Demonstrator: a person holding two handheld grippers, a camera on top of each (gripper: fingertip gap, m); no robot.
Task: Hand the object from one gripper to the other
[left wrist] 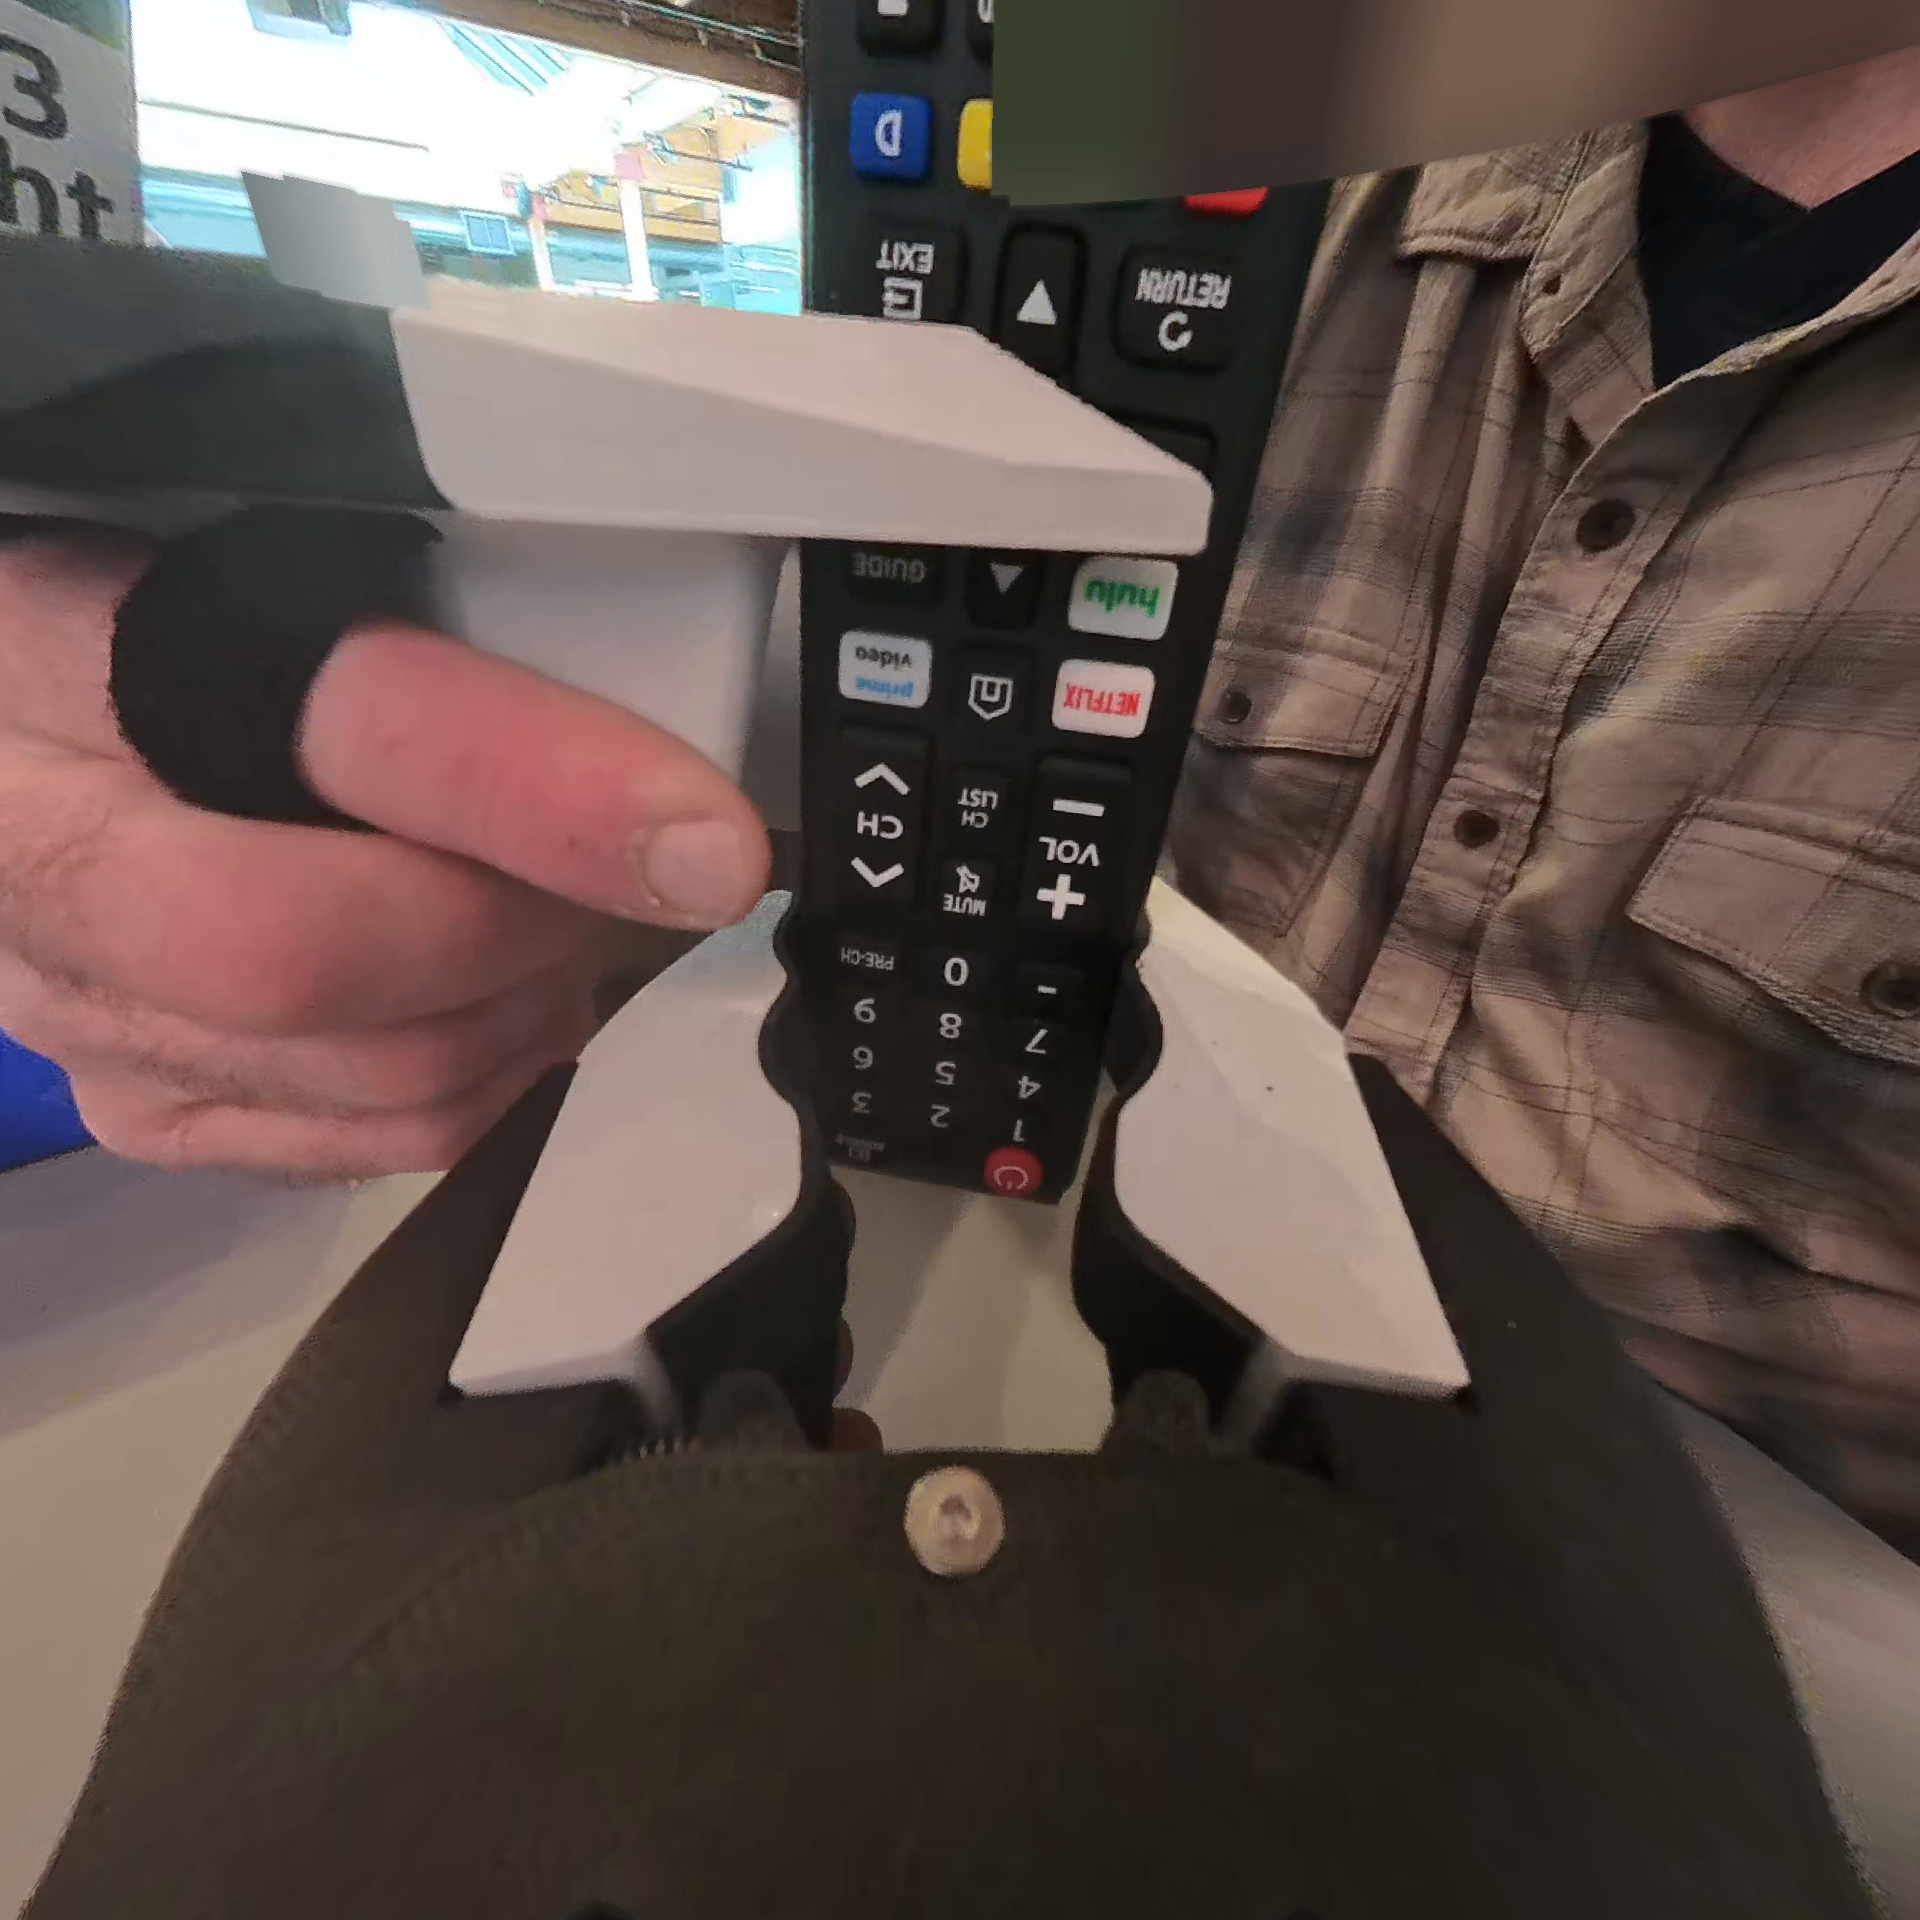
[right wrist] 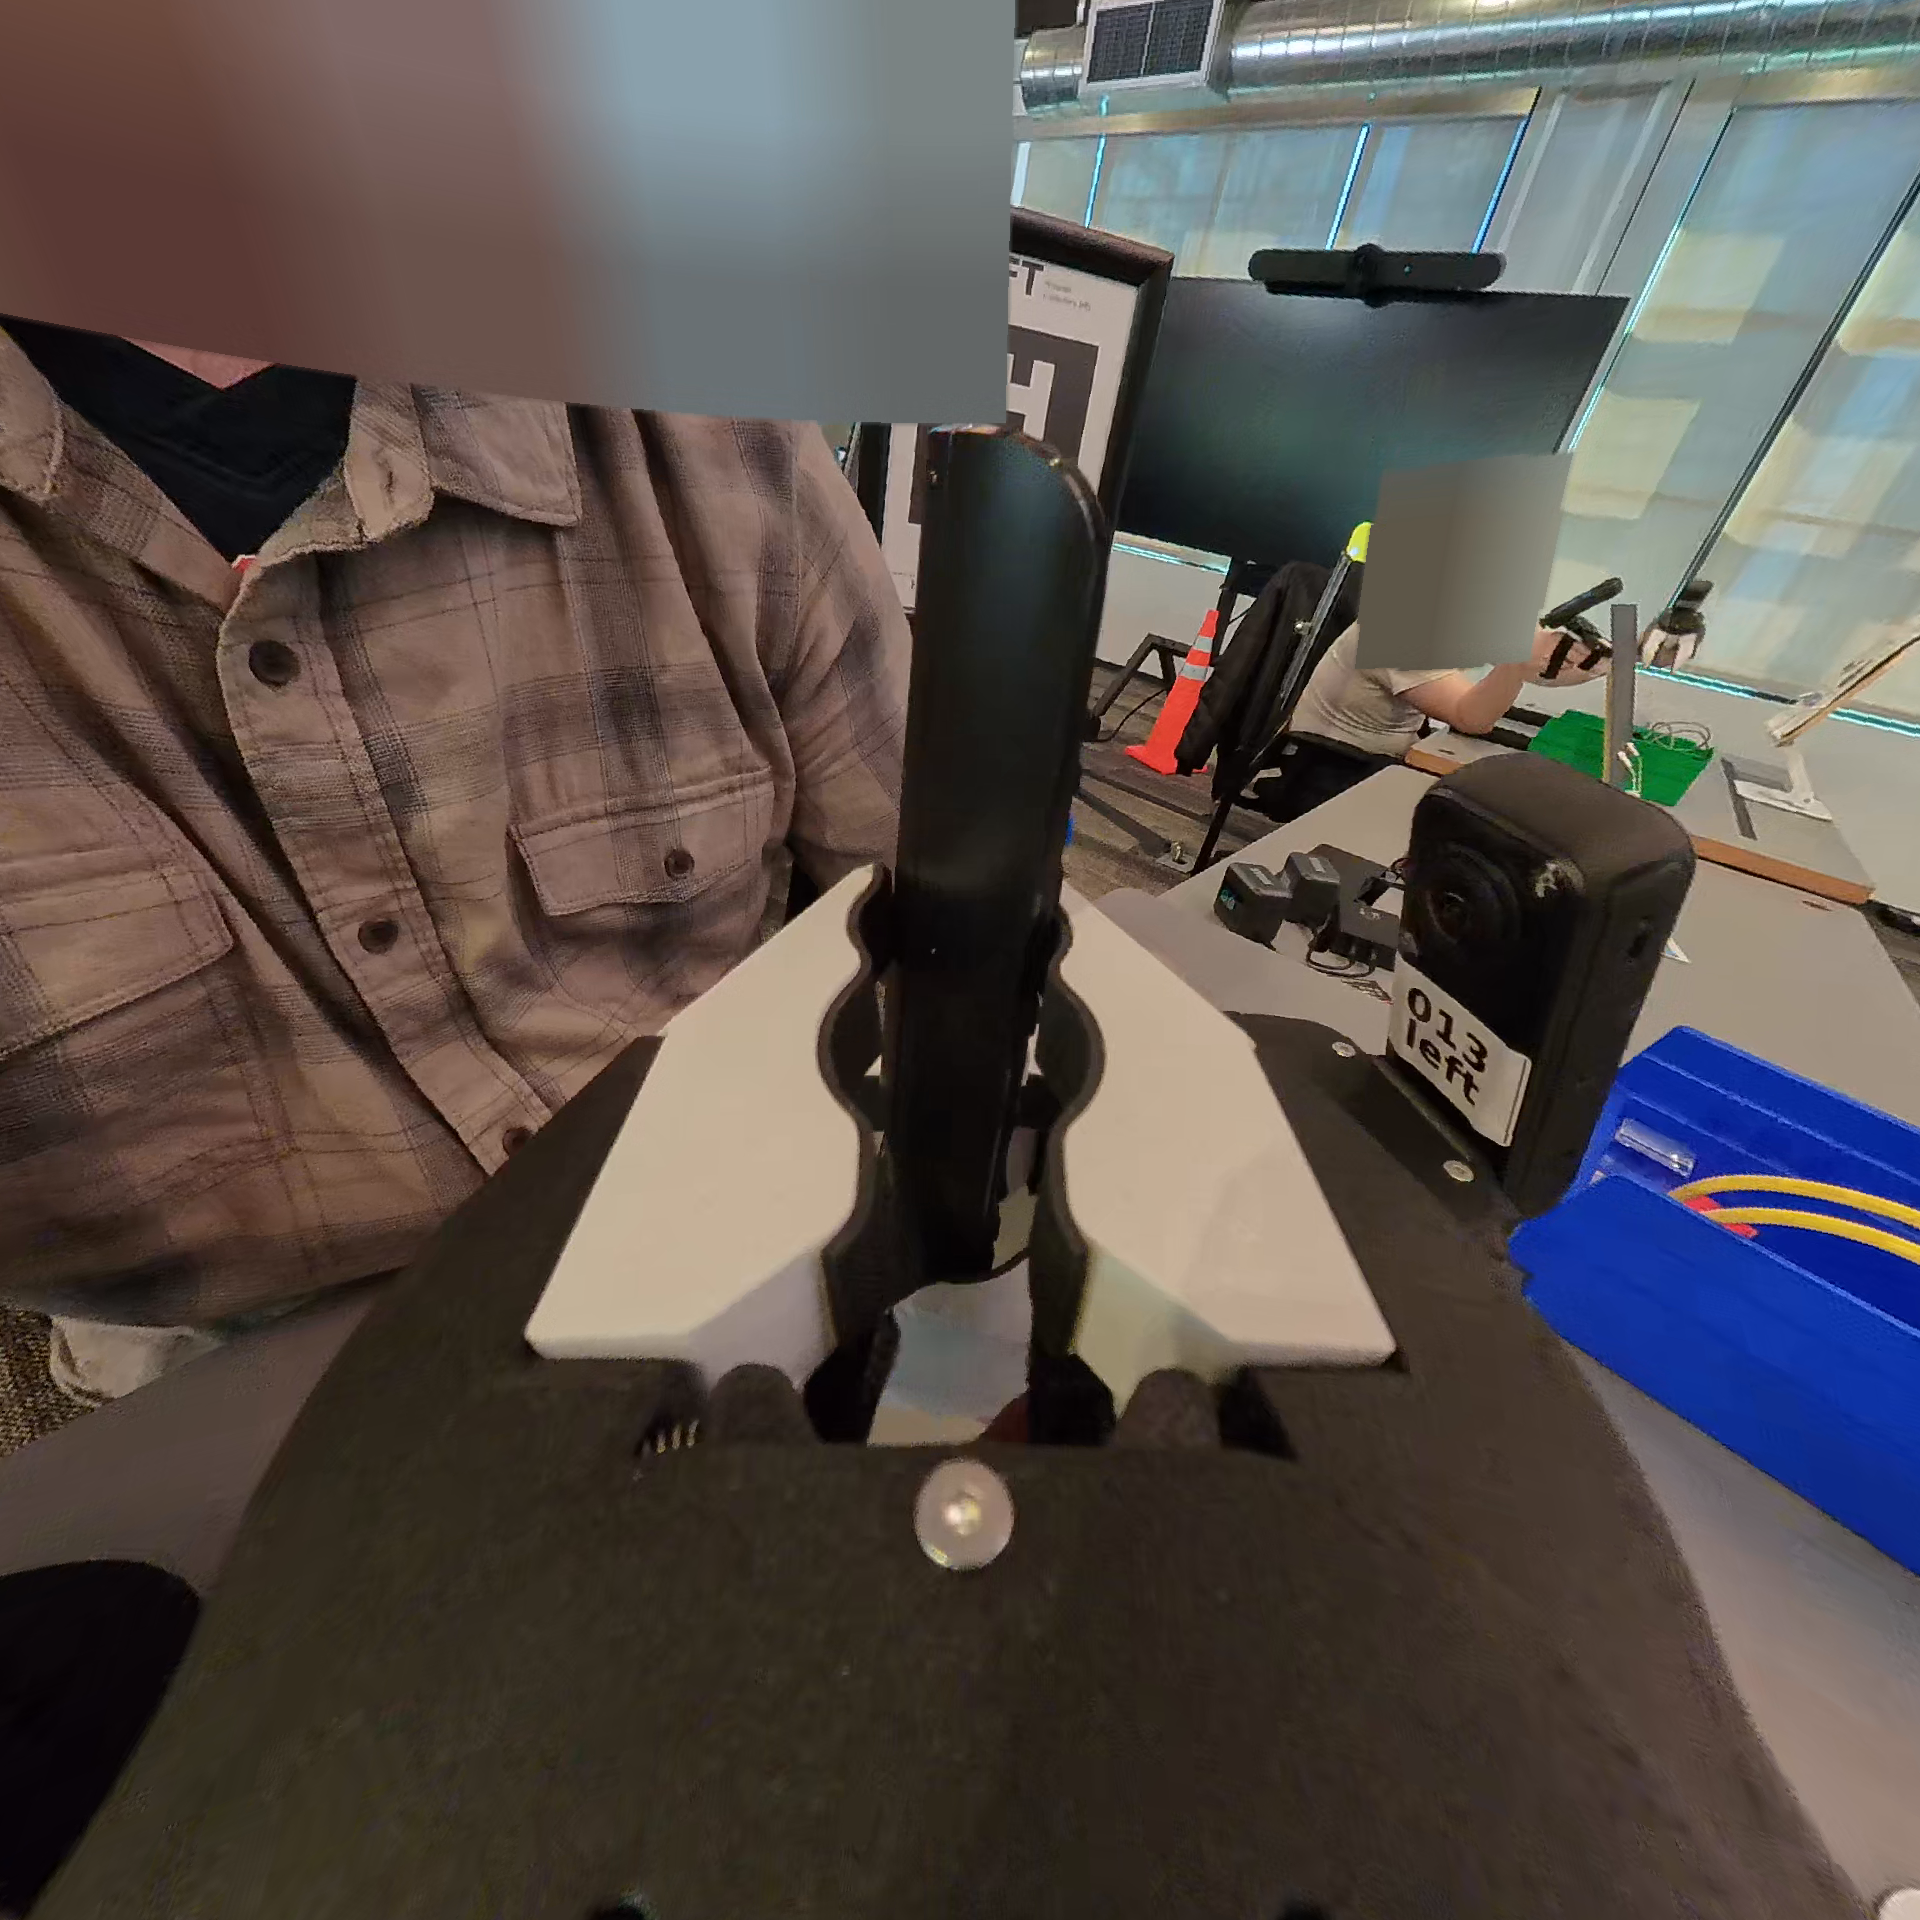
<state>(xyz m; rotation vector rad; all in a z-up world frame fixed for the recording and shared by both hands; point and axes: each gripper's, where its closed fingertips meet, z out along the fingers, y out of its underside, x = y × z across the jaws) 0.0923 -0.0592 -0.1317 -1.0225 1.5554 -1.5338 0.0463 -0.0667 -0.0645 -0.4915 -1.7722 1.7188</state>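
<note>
I see a blue bin [right wrist: 1725, 1278] at the grey table's [right wrist: 1766, 977] right edge, an orange cone [right wrist: 1179, 696] on the floor, and a dark monitor [right wrist: 1351, 416] behind.

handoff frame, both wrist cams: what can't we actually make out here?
- Remote, left wrist view: far end cut off by the top edge and a blur patch; middle hidden behind the right gripper.
- Remote, right wrist view: only its back shows; buttons face away.
- Left gripper, right wrist view: hidden behind the right gripper, only its camera shows.
</note>
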